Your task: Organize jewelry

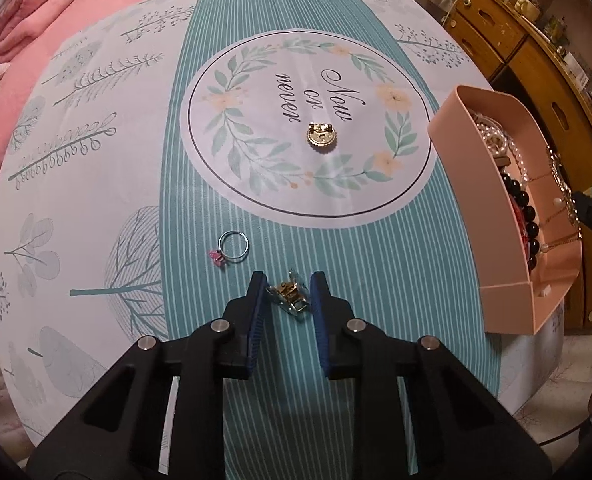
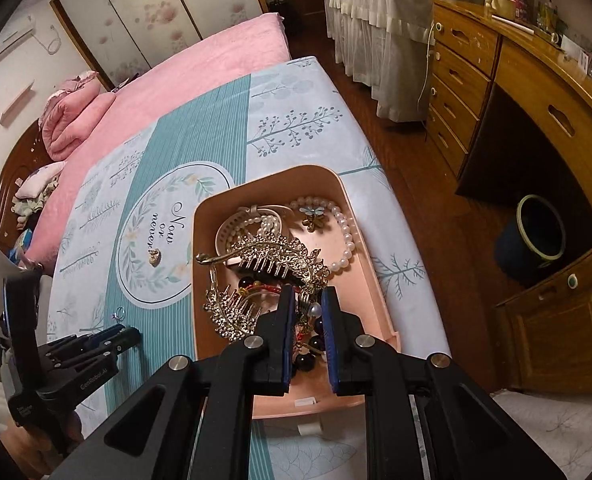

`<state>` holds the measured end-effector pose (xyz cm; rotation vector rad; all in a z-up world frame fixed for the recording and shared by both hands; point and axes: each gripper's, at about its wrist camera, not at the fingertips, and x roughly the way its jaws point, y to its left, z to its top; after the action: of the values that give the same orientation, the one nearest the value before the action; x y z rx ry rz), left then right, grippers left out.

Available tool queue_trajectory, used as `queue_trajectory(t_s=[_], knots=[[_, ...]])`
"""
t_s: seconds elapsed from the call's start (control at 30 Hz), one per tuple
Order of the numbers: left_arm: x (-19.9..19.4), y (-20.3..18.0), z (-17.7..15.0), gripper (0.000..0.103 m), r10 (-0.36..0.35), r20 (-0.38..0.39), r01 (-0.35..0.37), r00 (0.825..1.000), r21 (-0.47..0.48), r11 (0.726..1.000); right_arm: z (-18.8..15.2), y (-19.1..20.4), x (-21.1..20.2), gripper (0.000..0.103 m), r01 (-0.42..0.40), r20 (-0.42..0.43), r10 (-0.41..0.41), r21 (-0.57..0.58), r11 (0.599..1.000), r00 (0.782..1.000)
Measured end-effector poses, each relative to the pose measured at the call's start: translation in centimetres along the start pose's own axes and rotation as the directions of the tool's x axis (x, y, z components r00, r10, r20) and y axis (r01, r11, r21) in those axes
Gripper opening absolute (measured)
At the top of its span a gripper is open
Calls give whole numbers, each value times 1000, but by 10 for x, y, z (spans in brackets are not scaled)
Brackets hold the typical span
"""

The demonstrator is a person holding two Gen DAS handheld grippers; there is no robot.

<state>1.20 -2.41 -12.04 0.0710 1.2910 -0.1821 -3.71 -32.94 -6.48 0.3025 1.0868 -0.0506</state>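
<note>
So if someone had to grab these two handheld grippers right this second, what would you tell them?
Left gripper: jaws close on either side of a small gold clip on the cloth; I cannot tell whether it is pinched.
Right gripper: jaws narrow, over the near end of the pink box; I cannot tell whether it holds anything.
Done: pearl strand, gold hair combs and dark beads are already in the box.
Left: the clip, the pink-stone ring beside it, and the round gold brooch on the "Now or never" print.
</note>
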Motion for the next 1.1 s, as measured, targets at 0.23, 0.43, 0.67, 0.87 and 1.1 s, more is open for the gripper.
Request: queue_trajectory(t_s=[0.23, 0.43, 0.67, 0.87, 1.1], knots=[[-25, -19, 4, 19, -45, 32, 43, 998, 62, 997, -5, -7, 3, 13, 5, -5, -5, 22, 1000, 1000], [-66, -61, 31, 19, -150, 110, 129, 983, 177, 976, -10, -8, 4, 13, 9, -6, -9, 19, 1000, 1000], [-79, -111, 58, 19, -206, 146, 157, 968, 294, 943, -21, -6, 8, 13, 8, -23, -7, 22, 1000, 1000], [-63, -139, 77, 19, -213, 124, 156, 969, 358, 920, -31, -2, 11, 13, 30, -28, -30, -13, 999, 999], [-44, -164, 91, 19, -237, 101, 177, 966, 405, 897, -35, -12, 11, 23, -26, -55, 28, 31, 999, 998]])
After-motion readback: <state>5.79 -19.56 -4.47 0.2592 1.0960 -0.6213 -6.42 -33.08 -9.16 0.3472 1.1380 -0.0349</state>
